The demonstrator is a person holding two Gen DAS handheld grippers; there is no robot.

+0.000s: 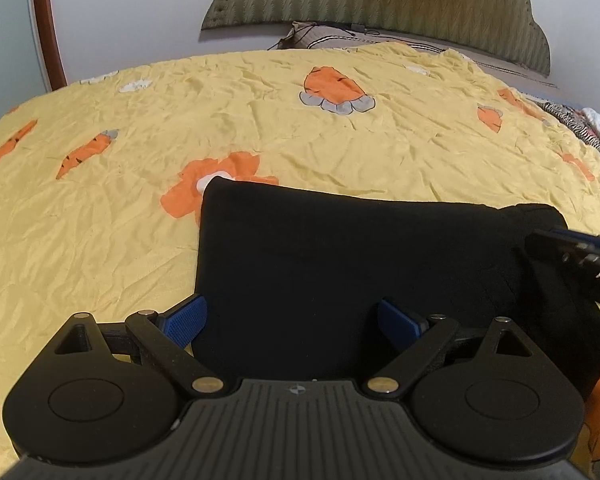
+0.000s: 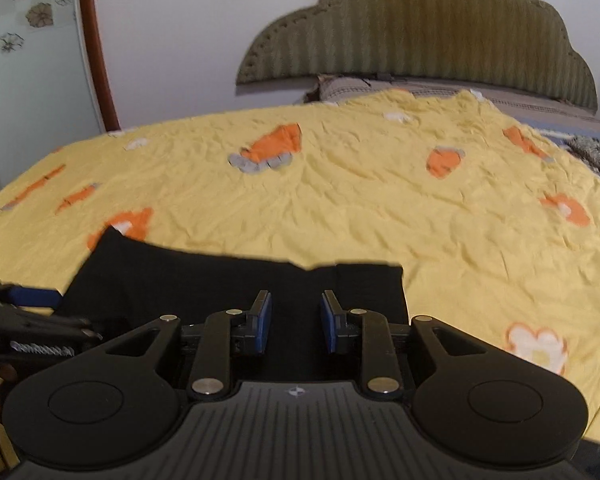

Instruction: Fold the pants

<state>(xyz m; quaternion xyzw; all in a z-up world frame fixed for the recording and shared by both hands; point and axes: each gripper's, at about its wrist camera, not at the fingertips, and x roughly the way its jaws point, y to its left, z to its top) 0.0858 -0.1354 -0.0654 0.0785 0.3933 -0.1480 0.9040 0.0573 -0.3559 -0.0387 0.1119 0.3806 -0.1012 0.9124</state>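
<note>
1. Blue ribbed pads line the left gripper (image 1: 288,322), whose jaws stand spread wide over the near edge of the black pants (image 1: 352,256). The left pad (image 1: 186,322) sits at the garment's left edge over the sheet, and the right pad (image 1: 398,322) is above the black cloth. Nothing is pinched between them, so it is released.
2. The right gripper (image 2: 296,320) has its blue pads (image 2: 264,322) set a narrow gap apart, parallel, above the pants (image 2: 204,280). Black cloth shows through the gap, but the pads do not press on it; this one too is let go, holding nothing.
3. The pants lie folded into a flat, roughly rectangular block on the yellow bedsheet (image 1: 340,148), close to the near side of the bed, with a narrower strip running off at its right end.
4. Each gripper shows at the edge of the other's view: the right one enters at the right of the left view, cut off by the frame.
5. The black fabric hides its own seams and layers, so the number of folds cannot be made out.
6. The sheet carries orange carrot and flower prints and is finely creased. Beyond it stand an olive padded headboard (image 2: 420,28) and a pillow (image 1: 320,38) partly covered by the sheet. The right-wrist view is slightly blurred.
</note>
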